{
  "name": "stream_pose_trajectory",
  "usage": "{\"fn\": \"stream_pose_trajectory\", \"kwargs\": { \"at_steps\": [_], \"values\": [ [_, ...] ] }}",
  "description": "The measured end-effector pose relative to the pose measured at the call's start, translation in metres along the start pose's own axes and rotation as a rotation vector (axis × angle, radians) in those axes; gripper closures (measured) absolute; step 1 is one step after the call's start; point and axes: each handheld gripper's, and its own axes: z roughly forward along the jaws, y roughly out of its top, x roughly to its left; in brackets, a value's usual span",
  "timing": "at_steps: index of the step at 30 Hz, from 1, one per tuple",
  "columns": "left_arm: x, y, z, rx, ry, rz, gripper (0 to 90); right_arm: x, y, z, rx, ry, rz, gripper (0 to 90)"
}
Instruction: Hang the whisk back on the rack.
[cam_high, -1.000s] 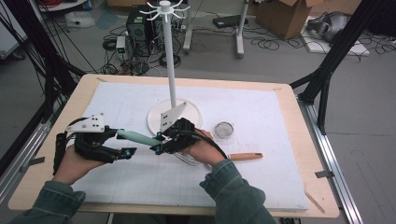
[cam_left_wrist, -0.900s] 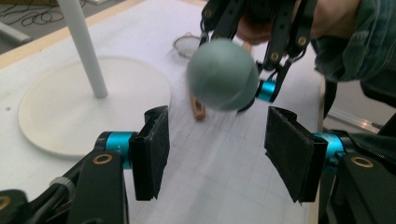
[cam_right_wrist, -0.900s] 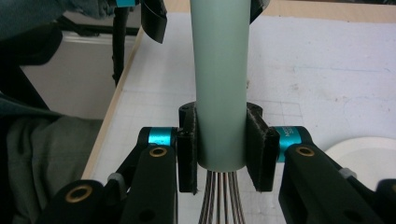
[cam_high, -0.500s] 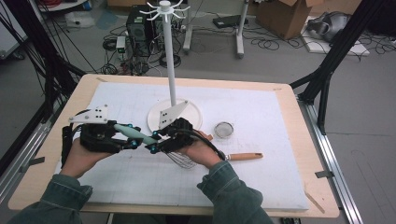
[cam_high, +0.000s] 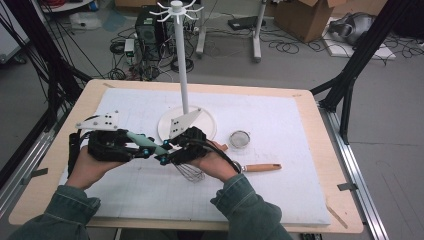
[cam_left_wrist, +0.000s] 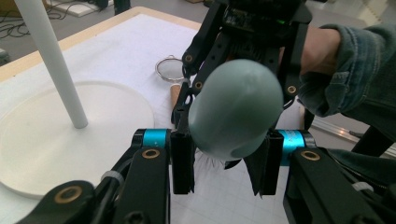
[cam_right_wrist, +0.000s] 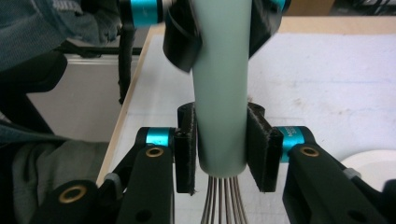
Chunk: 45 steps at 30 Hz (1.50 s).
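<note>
Both my hand-held grippers pinch the whisk's pale green handle (cam_high: 145, 144) above the desk (cam_high: 300, 210): my right hand-held gripper (cam_right_wrist: 222, 144) near the wires (cam_high: 190, 172), my left hand-held gripper (cam_left_wrist: 226, 154) at the rounded end, probably steadying it for a handover.

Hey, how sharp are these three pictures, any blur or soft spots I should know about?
High view: evenly lit, a bit soft, the whisk wires hard to pick out. Left gripper view: the whisk's green handle end sits close and slightly soft, the strainer behind is fairly clear. Right gripper view: the far left claw is motion-blurred near the top, while the right claw on the handle is sharp.
</note>
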Motion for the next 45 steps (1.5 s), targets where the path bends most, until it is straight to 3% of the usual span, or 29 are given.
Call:
{"fn": "stream_pose_trajectory", "kwargs": {
  "at_steps": [9,12,19,31,45],
  "values": [
    [0.0,0.002,0.001,-0.003,-0.003,-0.002,65.3,0.003,0.007,-0.006,0.003,-0.023,-0.018,69.2],
    [-0.001,0.002,0.0,-0.005,0.009,0.002,57.8,0.002,0.007,-0.006,-0.008,-0.003,0.001,69.3],
    [0.0,0.0,-0.011,-0.021,0.041,0.003,47.0,-0.004,0.005,-0.016,-0.068,-0.013,0.053,69.4],
    [0.003,-0.009,-0.025,-0.033,0.084,-0.006,39.4,-0.013,0.009,-0.032,-0.124,-0.042,0.109,69.4],
    [0.007,-0.017,-0.028,-0.026,0.129,-0.033,32.3,-0.028,0.024,-0.054,-0.22,-0.092,0.159,69.4]
  ]
}}
